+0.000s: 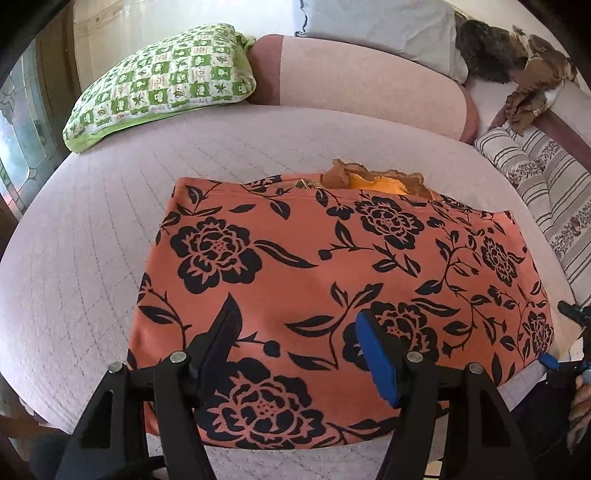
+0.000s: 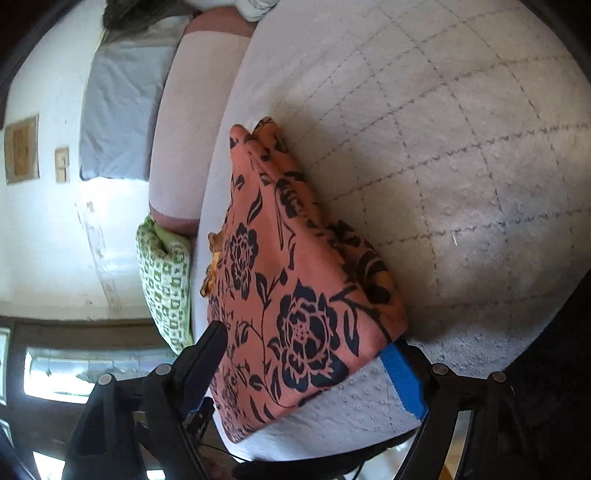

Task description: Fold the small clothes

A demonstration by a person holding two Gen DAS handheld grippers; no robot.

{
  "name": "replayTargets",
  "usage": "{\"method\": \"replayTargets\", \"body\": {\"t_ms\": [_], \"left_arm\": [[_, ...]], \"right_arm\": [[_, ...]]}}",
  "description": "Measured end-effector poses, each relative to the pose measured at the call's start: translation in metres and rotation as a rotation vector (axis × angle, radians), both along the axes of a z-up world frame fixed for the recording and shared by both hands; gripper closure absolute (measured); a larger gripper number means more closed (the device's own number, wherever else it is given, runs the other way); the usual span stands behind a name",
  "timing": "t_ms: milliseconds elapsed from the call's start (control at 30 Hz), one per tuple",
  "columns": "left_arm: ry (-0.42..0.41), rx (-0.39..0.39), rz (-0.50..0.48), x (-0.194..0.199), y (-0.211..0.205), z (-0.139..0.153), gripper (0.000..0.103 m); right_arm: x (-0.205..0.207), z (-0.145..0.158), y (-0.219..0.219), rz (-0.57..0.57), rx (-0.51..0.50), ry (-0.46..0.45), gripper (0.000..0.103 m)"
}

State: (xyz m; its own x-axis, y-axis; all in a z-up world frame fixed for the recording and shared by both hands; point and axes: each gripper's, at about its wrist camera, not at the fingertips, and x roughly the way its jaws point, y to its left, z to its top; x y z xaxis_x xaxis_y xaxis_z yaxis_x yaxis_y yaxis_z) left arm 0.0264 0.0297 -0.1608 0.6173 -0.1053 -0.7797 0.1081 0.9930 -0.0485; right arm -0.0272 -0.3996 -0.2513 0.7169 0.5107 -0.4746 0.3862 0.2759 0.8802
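Observation:
An orange garment [image 1: 332,280] with a black flower print lies flat on the pale quilted bed [image 1: 92,240]. A yellow piece with a brown frill [image 1: 373,181] peeks out at its far edge. My left gripper [image 1: 295,343] hovers open over the garment's near half, with only flat cloth below its wide-apart fingers. My right gripper [image 2: 303,362] is rolled on its side and open at the garment's [image 2: 295,295] near right corner. That corner lies between the jaws without being pinched, and the blue pad [image 2: 402,376] sits just under the cloth edge. The right gripper's blue tip [image 1: 548,360] also shows in the left wrist view.
A green-checked pillow [image 1: 162,85], a pink bolster [image 1: 369,81] and a grey pillow [image 1: 380,22] lie along the bed's far side. A striped cushion [image 1: 546,192] and a brown cloth [image 1: 532,88] are at the right. A hand [image 1: 580,406] shows at the right edge.

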Motion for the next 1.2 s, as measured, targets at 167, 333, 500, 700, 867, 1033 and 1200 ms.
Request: {"method": "replayTargets", "body": {"t_ms": [167, 333, 500, 700, 867, 1033, 1200], "left_arm": [[-0.001, -0.009, -0.013, 0.001, -0.008, -0.001, 0.035], [-0.004, 0.007, -0.035, 0.007, -0.021, -0.004, 0.035], [-0.021, 0.01, -0.063, 0.011, -0.035, -0.003, 0.035], [0.025, 0.093, -0.082, 0.022, -0.053, -0.024, 0.035], [-0.079, 0.053, -0.084, 0.014, -0.055, -0.004, 0.034], [-0.022, 0.131, -0.128, 0.03, -0.068, -0.046, 0.029], [0.024, 0.008, -0.114, 0.037, -0.051, -0.039, 0.031]], "right_arm": [[-0.008, 0.014, -0.011, -0.045, -0.024, -0.052, 0.024], [-0.002, 0.003, -0.006, -0.017, -0.023, -0.015, 0.023], [0.001, 0.027, -0.001, 0.007, -0.133, -0.082, 0.039], [0.007, 0.014, 0.001, 0.009, -0.095, -0.005, 0.038], [0.016, 0.022, 0.005, 0.019, -0.165, -0.014, 0.036], [0.036, 0.025, 0.021, 0.092, -0.286, 0.02, 0.083], [0.046, 0.1, 0.058, 0.154, -0.49, -0.106, 0.088]]}}
